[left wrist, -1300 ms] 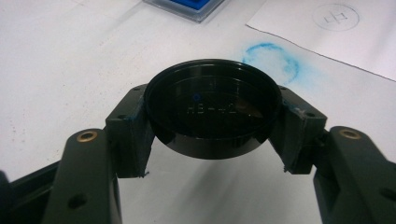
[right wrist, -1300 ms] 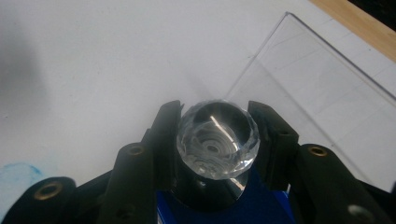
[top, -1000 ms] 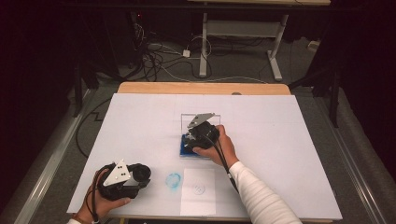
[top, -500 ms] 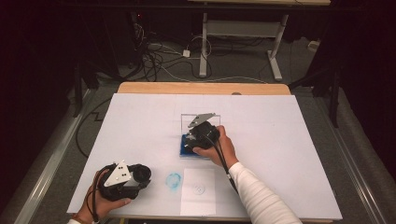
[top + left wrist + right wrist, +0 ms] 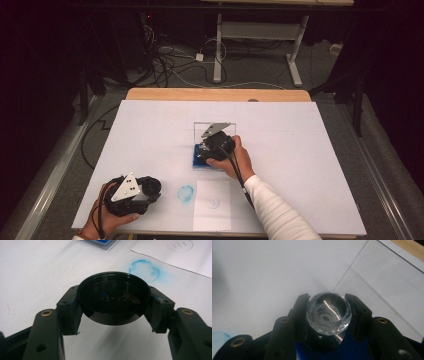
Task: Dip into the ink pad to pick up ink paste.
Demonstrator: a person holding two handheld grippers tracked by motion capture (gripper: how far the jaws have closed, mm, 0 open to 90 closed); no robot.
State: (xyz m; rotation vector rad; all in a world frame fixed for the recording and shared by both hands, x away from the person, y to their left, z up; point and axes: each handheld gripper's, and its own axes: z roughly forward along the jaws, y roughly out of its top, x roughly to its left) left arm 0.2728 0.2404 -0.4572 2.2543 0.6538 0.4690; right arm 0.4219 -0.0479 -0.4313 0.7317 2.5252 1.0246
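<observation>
Left hand-held gripper (image 5: pixel 131 194), lower left of the high view, holds a black lid (image 5: pixel 114 298) between its pads, hollow side facing the camera, above the white counter (image 5: pixel 300 145). A blue ring stain (image 5: pixel 186 193) lies just right of it, beside a paper sheet (image 5: pixel 212 204) with a faint round mark. Right hand-held gripper (image 5: pixel 216 146), centre of the high view, is closed on a stamp (image 5: pixel 328 312) with a clear faceted knob, its base down on a blue ink pad (image 5: pixel 201 161). A clear square sheet (image 5: pixel 387 285) lies at upper right in the right gripper view.
</observation>
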